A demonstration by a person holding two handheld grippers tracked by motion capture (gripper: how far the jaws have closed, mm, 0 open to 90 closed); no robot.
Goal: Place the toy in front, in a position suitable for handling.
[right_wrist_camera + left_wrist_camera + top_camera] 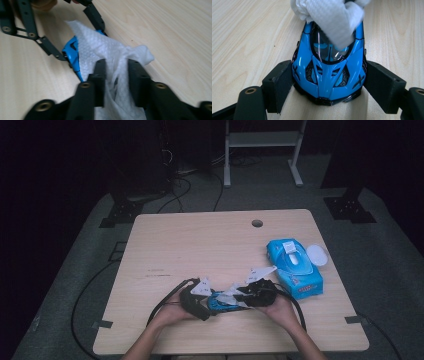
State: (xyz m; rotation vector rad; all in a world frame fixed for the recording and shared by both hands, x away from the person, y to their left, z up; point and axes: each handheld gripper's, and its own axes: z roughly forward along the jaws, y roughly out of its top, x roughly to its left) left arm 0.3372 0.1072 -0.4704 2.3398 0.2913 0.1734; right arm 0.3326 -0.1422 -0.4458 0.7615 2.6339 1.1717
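Two grippers met near the wooden table's [165,240] front edge: left gripper [325,82] clamped the glossy blue toy car [328,75] lengthwise; right gripper [117,75] pinched a white textured wipe [110,55] draped over its far end.

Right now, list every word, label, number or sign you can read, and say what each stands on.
Nothing reads as a word or number.
"X": one cross-shaped black mark on each side of the glossy blue toy car, seen in the left gripper view.
Blue wet-wipe pack: red-and-white print near its front edge, too small and blurred to read.
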